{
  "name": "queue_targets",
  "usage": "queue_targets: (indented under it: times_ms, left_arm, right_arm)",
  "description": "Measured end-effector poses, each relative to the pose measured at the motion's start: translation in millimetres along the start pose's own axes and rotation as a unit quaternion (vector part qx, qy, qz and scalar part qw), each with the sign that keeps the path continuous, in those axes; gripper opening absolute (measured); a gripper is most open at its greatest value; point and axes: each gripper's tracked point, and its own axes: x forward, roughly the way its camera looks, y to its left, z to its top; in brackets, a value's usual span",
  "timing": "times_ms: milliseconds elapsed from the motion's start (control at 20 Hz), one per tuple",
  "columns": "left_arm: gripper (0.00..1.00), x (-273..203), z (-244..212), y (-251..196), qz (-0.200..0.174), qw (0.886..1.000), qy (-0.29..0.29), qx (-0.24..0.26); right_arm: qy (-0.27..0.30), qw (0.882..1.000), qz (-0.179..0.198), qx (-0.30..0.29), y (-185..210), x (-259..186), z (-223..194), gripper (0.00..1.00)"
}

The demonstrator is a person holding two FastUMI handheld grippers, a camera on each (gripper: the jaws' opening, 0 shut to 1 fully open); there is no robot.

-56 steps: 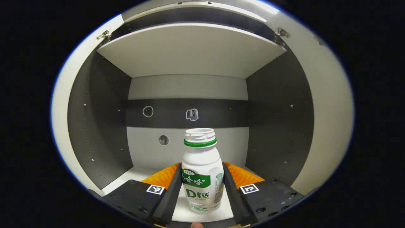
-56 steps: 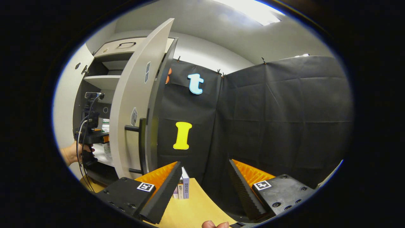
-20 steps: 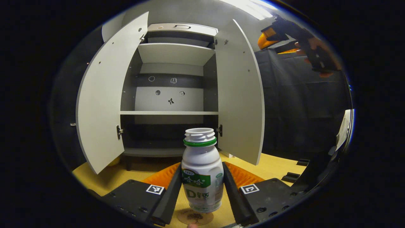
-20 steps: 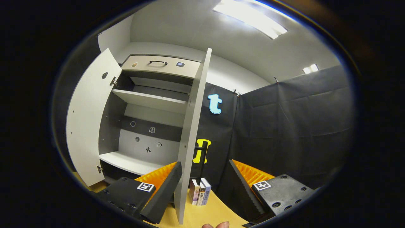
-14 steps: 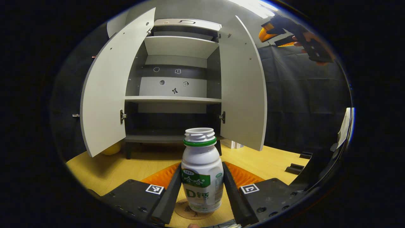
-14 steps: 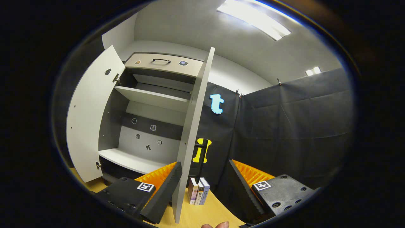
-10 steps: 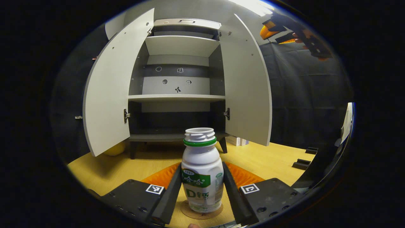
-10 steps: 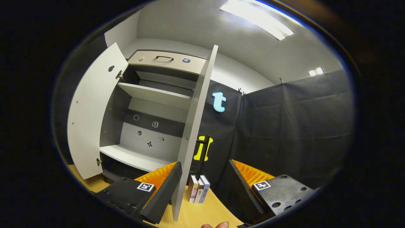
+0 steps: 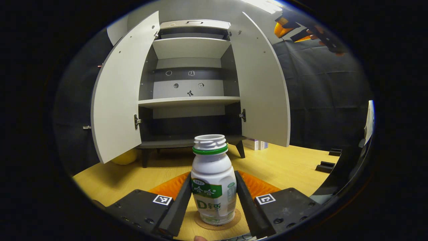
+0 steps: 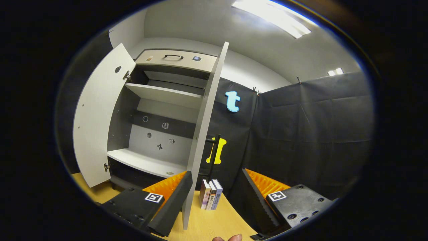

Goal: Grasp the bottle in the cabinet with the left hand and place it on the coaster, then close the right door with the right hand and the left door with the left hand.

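A small white drink bottle (image 9: 213,187) with a green neck ring and no cap stands upright between the fingers of the left gripper (image 9: 213,201), both of which press against its sides, its base over a round cork coaster (image 9: 218,222) on the yellow wooden tabletop (image 9: 284,167); whether the base is fully seated on the coaster or a touch above it cannot be told. The placing step appears all but complete, and the next move calls for the left fingers to part and draw straight back without tipping the light, top-open bottle. Behind it, the grey cabinet (image 9: 190,60) stands with both doors swung wide, the left door (image 9: 117,100) and the right door (image 9: 264,90) framing bare shelves. In the right gripper view, the right gripper (image 10: 216,197) hangs with its fingers spread wide and nothing between them, close to the right door's outer edge (image 10: 204,134), near its black bar handle (image 10: 212,157); a few small books (image 10: 210,198) stand on the tabletop just behind the door. Seen from the left gripper view, that gripper is held high at the upper right by a hand (image 9: 322,35). Closing the right door would likely come next, by pushing on its outer face.
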Motion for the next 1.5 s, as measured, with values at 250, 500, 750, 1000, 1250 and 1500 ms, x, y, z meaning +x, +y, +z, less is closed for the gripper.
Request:
queue_targets:
  times_ms: [250,500,750,1000,1250,1500]
  left_arm:
    - [0.98,-9,-5,2,0.001,0.999,0.013,-0.03]
    - [0.98,-28,-23,-5,-0.014,0.999,0.036,-0.026]
    - [0.98,-72,-2,-5,-0.021,0.998,0.048,-0.048]
    - [0.98,-115,105,56,0.026,0.997,0.006,-0.071]
    - [0.97,-132,226,158,0.105,0.989,-0.024,-0.105]
    - [0.95,-125,309,222,0.161,0.984,-0.046,-0.066]
  right_arm:
    - [0.01,1.0,-0.007,0.009,-2,-6,-2,0.97]
    - [0.006,1.0,-0.005,0.006,4,-9,-2,0.98]
    - [0.023,1.0,-0.014,0.016,0,-1,-16,0.97]
    - [0.012,0.999,-0.04,0.022,-35,18,-11,0.97]
    - [0.016,0.997,-0.05,0.049,-64,42,-12,0.97]
    - [0.029,0.996,-0.045,0.074,-82,64,-13,0.97]
